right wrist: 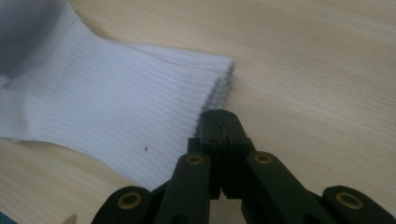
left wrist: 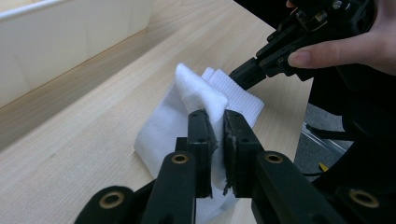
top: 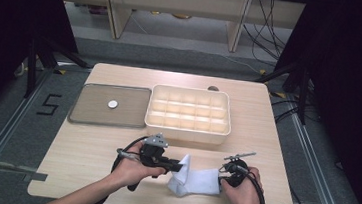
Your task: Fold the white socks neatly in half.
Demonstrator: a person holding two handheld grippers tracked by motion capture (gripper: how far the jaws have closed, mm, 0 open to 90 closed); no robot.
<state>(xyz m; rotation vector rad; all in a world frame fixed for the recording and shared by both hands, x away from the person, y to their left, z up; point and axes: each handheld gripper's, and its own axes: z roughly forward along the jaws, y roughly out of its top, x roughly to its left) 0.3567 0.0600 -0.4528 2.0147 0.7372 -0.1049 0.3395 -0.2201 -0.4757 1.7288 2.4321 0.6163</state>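
My left gripper (left wrist: 215, 116) is clamped on the white sock (top: 196, 181) lying on the table (top: 88, 153) near me; my right gripper (right wrist: 219, 116) pinches its ribbed cuff. It looks soft, light and floppy, so edges grip best.

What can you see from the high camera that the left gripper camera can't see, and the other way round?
High view: the compartment box, a flat tray with a small white disc, and both forearms. Left gripper view: close up, the left gripper pinching a raised fold of the white sock. Both show the sock, the right gripper at its ribbed cuff, and the wooden table.
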